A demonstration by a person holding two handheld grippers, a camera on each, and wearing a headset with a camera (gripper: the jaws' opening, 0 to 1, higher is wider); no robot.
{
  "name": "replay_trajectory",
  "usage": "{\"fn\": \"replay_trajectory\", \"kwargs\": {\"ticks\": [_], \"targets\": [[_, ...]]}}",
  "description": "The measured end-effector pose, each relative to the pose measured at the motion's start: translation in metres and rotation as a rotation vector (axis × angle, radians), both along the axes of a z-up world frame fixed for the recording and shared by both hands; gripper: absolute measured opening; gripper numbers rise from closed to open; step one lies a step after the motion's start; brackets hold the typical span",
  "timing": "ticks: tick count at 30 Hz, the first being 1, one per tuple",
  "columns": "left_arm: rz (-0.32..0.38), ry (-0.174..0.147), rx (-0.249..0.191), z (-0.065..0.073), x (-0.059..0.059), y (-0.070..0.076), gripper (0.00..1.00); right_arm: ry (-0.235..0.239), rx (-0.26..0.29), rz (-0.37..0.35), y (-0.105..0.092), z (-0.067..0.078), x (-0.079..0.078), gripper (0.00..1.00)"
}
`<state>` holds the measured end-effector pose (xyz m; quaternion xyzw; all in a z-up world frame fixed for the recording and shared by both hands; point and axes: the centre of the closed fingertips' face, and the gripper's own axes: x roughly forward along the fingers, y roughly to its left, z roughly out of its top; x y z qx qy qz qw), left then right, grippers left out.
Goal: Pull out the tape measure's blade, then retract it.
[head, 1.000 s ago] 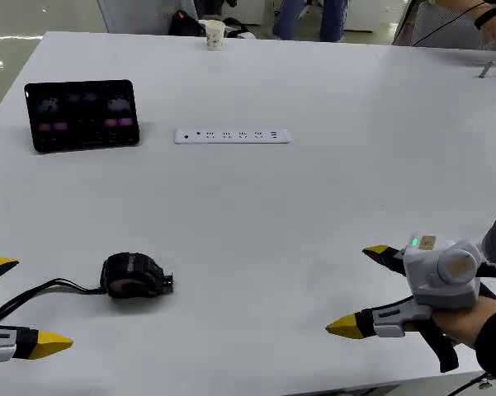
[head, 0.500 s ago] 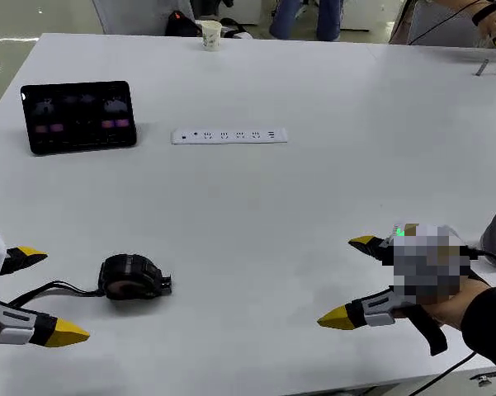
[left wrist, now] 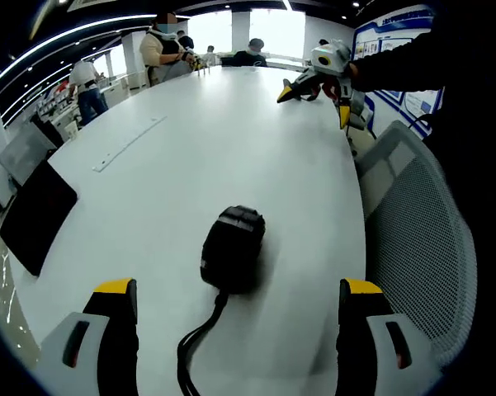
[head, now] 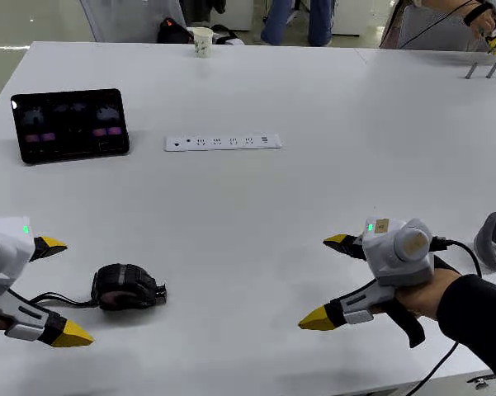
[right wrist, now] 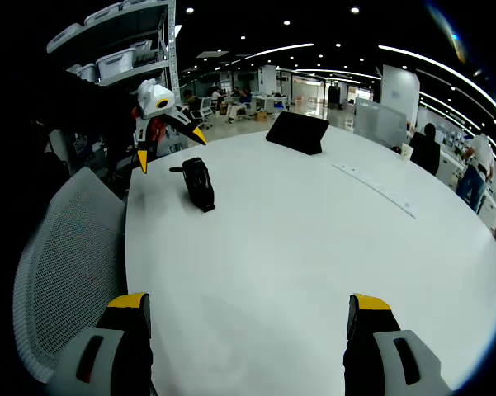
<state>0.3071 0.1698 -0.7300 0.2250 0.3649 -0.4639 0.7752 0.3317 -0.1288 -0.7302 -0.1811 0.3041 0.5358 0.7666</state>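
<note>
Black tape measure (head: pixel 125 286) just fwd of left gripper (head: pixel 64 289), jaws spread.

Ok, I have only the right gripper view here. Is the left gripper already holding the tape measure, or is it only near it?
Observer: Only near. In the left gripper view the tape measure lies on the table just ahead of the open jaws of the left gripper, and neither jaw touches it.
Operator: And the strap, where does it go?
Observer: The black strap runs from the case back toward the left gripper, between its two jaws.
Operator: Is any blade out?
Observer: In the head view none is drawn out. Only a small tip sticks from the case, on the side facing the right gripper.
</note>
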Motion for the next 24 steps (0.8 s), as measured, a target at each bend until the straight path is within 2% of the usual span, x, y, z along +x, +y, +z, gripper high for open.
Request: {"fn": "replay_trajectory", "kwargs": {"ticks": [6,9,13,18,24], "targets": [[-0.055,0.011,0.035,-0.005,0.005,-0.009,0.99,0.01,0.001,0.047,0.023,-0.004,0.002,0.99],[-0.076,0.032,0.055,-0.009,0.005,-0.014,0.99,0.015,0.001,0.078,0.034,-0.006,0.002,0.99],[-0.108,0.03,0.092,-0.015,0.007,-0.019,0.98,0.019,-0.004,0.107,0.045,-0.009,0.002,0.99],[-0.151,0.026,0.113,-0.02,0.01,-0.026,0.97,0.025,-0.013,0.146,0.059,-0.012,0.002,0.99],[-0.178,0.04,0.116,-0.021,0.018,-0.035,0.92,0.026,-0.016,0.178,0.074,-0.013,0.006,0.99]]}}
